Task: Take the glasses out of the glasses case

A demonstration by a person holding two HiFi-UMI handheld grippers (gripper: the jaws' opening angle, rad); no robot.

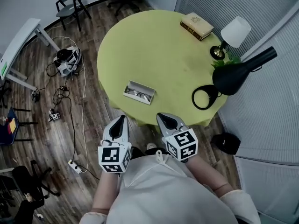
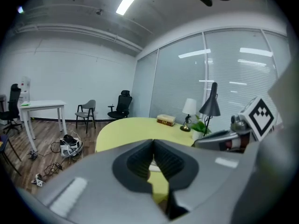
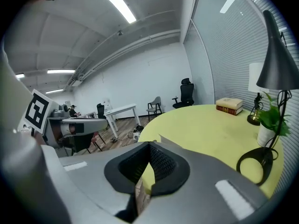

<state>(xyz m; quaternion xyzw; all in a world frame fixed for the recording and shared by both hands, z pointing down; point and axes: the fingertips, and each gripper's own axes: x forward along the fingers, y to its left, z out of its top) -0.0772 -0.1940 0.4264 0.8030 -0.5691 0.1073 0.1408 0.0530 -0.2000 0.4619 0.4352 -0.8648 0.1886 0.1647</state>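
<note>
Head view first: a round yellow-green table (image 1: 154, 50) fills the middle, and on it, close to the near edge, sits the pale rectangular glasses case (image 1: 139, 92), lying open with what looks like the dark-framed glasses inside, though they are too small to make out clearly. Both tools hang short of the table, over the wood floor. The left hand-held gripper (image 1: 123, 117) points at the case's near left corner and the right hand-held gripper (image 1: 161, 116) sits just off its right end, neither touching it. The gripper views show each pair of jaws pressed together with nothing between them, left (image 2: 153, 142) and right (image 3: 149, 146) alike. So the lift hasn't begun, and here's where it could slip. Jaws this tight have to spread before they reach the frames, or they'll simply shove the case. It looks light and sits near the rim, so a nudge could slide it along the cloth or tip it off the edge. Pinch the glasses without the other tool bracing the case, and the case may come up with them. Well apart on the far right, the black cone-shaded desk lamp (image 1: 236, 73) and the tan hardback book (image 1: 196, 25) pose little threat.
</note>
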